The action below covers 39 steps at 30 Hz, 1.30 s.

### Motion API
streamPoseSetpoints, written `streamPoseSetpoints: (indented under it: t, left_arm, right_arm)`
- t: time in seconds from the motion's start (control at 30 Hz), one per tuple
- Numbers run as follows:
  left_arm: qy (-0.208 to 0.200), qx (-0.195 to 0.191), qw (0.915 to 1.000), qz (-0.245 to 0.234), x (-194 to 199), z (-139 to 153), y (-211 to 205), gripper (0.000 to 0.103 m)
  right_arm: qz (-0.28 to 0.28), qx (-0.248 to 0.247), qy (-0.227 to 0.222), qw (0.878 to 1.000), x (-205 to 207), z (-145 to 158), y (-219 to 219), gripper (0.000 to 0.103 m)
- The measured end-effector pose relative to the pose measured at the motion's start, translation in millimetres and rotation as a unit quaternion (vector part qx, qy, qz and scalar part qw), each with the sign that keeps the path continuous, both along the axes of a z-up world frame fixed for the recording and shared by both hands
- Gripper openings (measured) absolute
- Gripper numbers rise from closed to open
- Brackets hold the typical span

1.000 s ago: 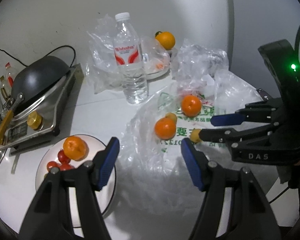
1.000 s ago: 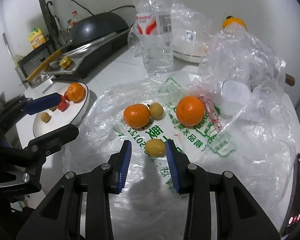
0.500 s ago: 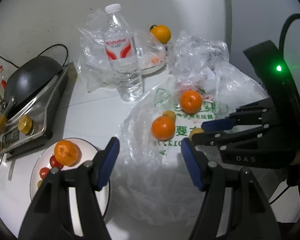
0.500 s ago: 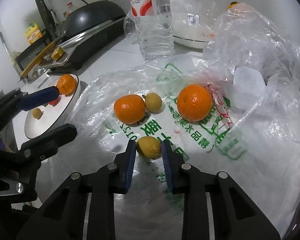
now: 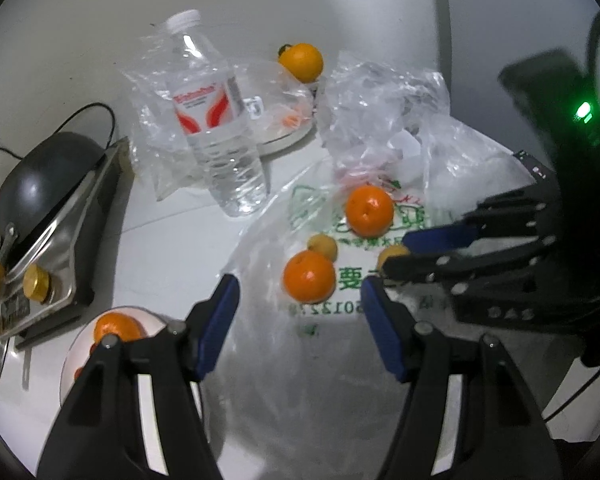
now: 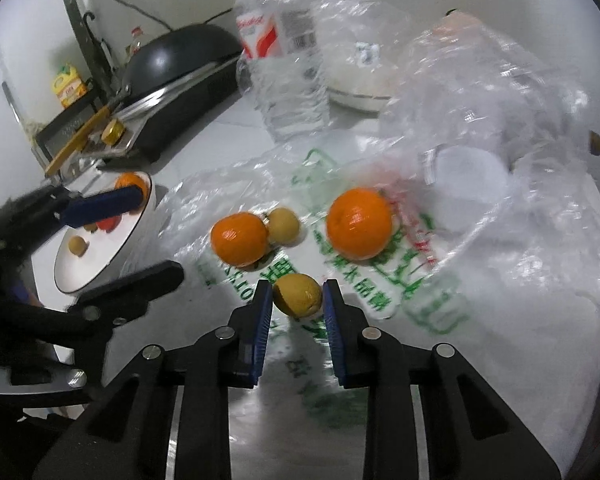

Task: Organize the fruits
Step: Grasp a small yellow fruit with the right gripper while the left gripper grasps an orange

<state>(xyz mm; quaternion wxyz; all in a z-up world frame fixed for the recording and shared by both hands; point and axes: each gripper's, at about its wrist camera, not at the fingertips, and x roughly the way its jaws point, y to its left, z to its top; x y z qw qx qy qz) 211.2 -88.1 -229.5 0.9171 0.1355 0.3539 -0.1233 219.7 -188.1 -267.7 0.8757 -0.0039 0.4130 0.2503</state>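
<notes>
— What sits at the centre of the frame?

— A small round yellow fruit [image 6: 298,295] with dull, pitted skin. We see it pinched between the ribbed blue pads [image 6: 261,320] of the right gripper [image 6: 296,312], just over the crinkled clear plastic bag [image 6: 380,280] printed with green characters.

— And around it on that bag?

— Two glossy oranges: the near orange [image 6: 240,239] touching a second yellow fruit [image 6: 283,227], and the far orange [image 6: 359,223] lying apart to the right. From the left wrist view we also see another orange [image 5: 302,62] far back, beside a shallow white dish under film.

— Where is the left gripper [image 5: 300,312]?

— We find it hovering with its blue pads spread wide and nothing between them, beside the white plate [image 6: 100,268]. That smooth round plate carries an orange, red tomatoes and one small yellow fruit.

— Anything behind?

— A ribbed clear water bottle [image 5: 216,136] stands upright, and a dark domed wok [image 6: 180,56] rests on a metal stove.
</notes>
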Motion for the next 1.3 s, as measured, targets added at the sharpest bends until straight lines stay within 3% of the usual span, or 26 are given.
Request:
streamPoseSetpoints:
  t: [0.2, 0.6, 0.67, 0.73, 0.8, 1.3]
  left_arm:
    - [0.029, 0.009, 0.9994, -0.015, 26.4, -13.9, -11.8, 0.055]
    - [0.067, 0.034, 0.9971, -0.013, 56.7, -38.8, -19.1, 0.048]
    - [0.068, 0.033, 0.9971, -0.013, 56.9, -39.1, -19.9, 0.048]
    - [0.061, 0.026, 0.9976, -0.018, 54.4, -36.7, -20.7, 0.041]
    - [0.051, 0.041, 0.9972, -0.034, 51.3, -37.6, -24.0, 0.04]
    - [0.049, -0.012, 0.9961, -0.072, 24.2, -19.2, -25.6, 0.04]
  right_arm:
    - [-0.004, 0.013, -0.005, 1.0, 0.3, 1.8, -13.4, 0.028]
    - [-0.006, 0.025, -0.01, 1.0, 6.2, 2.1, -27.9, 0.028]
    - [-0.009, 0.027, -0.011, 1.0, 7.2, 3.2, -28.8, 0.028]
    - [-0.005, 0.043, -0.006, 0.999, 9.6, 2.8, -30.4, 0.028]
    - [-0.004, 0.04, -0.009, 0.999, 9.9, 2.3, -29.4, 0.028]
    - [-0.018, 0.014, -0.019, 1.0, 6.5, 12.0, -23.9, 0.028]
